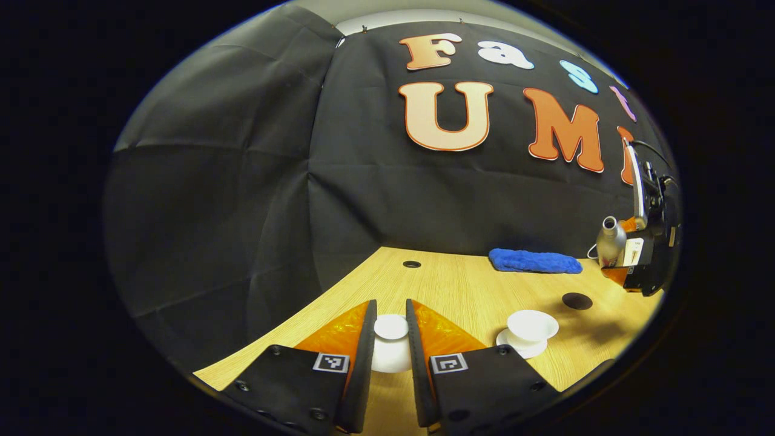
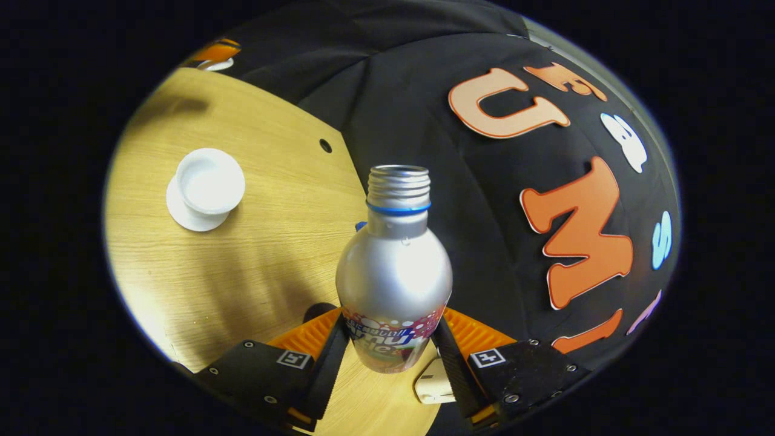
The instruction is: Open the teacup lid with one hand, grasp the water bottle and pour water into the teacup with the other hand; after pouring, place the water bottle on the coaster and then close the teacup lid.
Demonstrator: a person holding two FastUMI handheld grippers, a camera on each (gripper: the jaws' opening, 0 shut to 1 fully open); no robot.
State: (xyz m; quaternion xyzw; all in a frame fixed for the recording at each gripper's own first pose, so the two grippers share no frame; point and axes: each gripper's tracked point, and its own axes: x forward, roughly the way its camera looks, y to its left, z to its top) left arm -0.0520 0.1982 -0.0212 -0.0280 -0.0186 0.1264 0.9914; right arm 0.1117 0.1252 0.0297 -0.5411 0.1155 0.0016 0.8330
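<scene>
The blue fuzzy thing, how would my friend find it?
Start at the light wooden table and go to its back edge by the black cloth wall. The blue fluffy folded cloth lies flat there, beyond the small black round coaster. It is soft and blue, unlike anything nearby.

Left gripper [image 1: 391, 339] grips lid [image 1: 391, 327] (white); teacup [image 1: 532, 326] uncovered.

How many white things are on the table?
3: the lid held between the left gripper's fingers, the teacup, and its saucer beneath. Others may be hidden.
</scene>
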